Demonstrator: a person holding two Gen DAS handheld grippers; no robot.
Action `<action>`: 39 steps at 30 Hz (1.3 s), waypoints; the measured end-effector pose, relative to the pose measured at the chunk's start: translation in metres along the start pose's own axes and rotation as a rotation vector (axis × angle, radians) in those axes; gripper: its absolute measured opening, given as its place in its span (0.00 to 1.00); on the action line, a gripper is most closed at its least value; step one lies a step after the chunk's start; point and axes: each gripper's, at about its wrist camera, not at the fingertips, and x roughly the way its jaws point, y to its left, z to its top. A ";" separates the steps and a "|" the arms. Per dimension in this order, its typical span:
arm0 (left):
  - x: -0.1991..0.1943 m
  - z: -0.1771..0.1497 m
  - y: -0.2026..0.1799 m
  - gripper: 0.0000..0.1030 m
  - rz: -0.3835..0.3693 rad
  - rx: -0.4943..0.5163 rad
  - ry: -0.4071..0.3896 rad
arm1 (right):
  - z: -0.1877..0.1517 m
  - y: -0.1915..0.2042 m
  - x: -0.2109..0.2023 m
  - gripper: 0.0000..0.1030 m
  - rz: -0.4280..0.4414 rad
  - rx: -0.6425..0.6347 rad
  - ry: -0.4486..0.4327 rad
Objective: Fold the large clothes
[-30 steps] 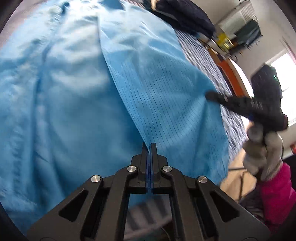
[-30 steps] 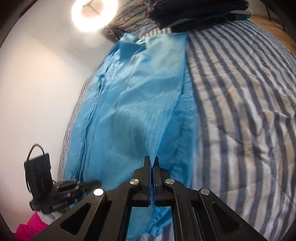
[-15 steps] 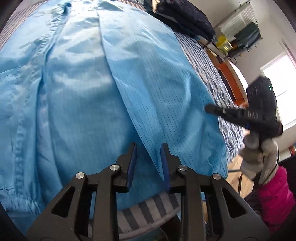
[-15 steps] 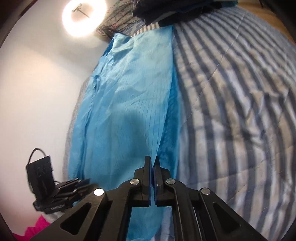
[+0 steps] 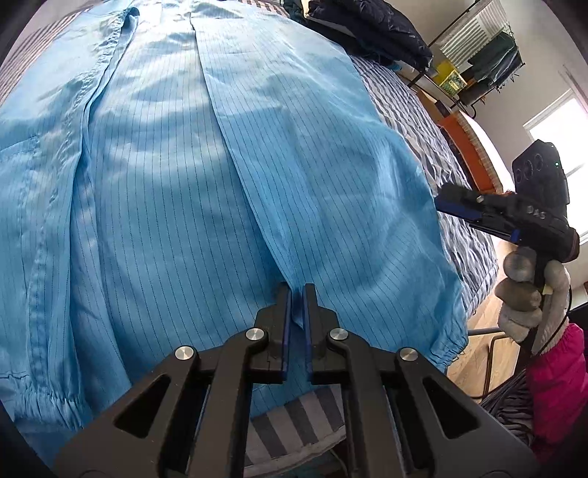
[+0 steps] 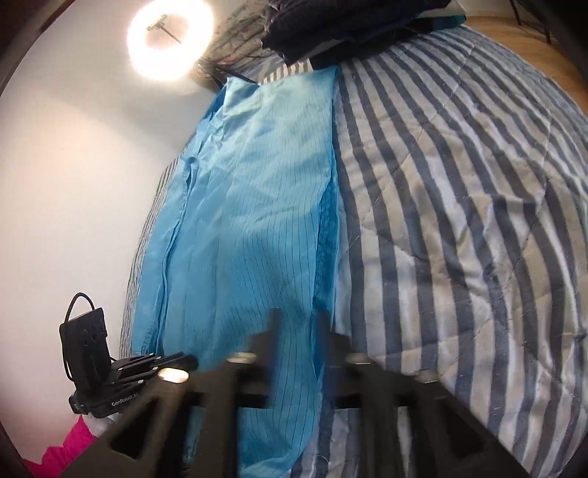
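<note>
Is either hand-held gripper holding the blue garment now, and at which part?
No. Both are open: the left hand-held gripper straddles the blue garment's folded edge, the right hand-held gripper its side edge.

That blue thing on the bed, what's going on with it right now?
A person with a handheld gripper in each hand is folding a large light blue garment spread on a striped bedspread. One side panel is already folded in over the middle. The left gripper is slightly open, its fingers on either side of the folded edge near the hem. The right gripper is blurred, but its fingers stand apart over the garment's right edge. Dark clothes are piled at the far end.
</note>
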 end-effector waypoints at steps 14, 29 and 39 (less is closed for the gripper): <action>-0.044 0.029 -0.014 0.04 0.008 -0.031 -0.135 | -0.009 -0.020 0.032 0.17 0.171 0.125 0.015; 0.048 0.107 -0.067 0.03 0.138 0.058 -0.141 | -0.009 -0.011 0.027 0.00 0.146 0.126 0.002; 0.042 0.102 -0.063 0.03 0.166 0.076 -0.158 | -0.003 0.000 0.024 0.00 0.142 0.098 -0.013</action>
